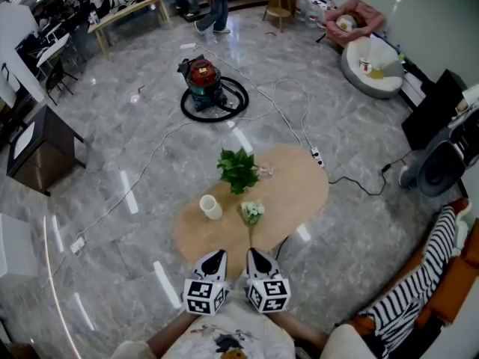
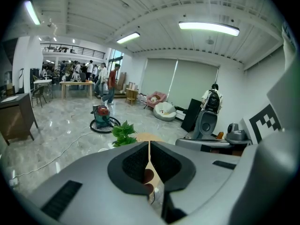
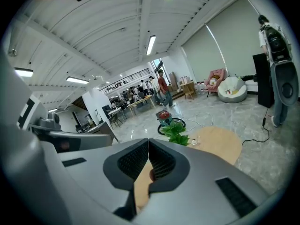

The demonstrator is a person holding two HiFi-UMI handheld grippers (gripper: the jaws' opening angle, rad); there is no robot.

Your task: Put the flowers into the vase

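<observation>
1. Pale wooden oval table: small white cylindrical vase at left, white-headed green-stemmed flower lying near its right, leafy green sprig beyond.
2. Left gripper and right gripper: jaws pressed together, empty, at the near edge.
3. Open the right one first; pinch low on the stem, lift clear, lower stem-first into the vase mouth.

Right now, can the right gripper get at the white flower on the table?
Probably yes: the white flower lies on the table just ahead of the right gripper with nothing between, though its fingers are shut.
</observation>
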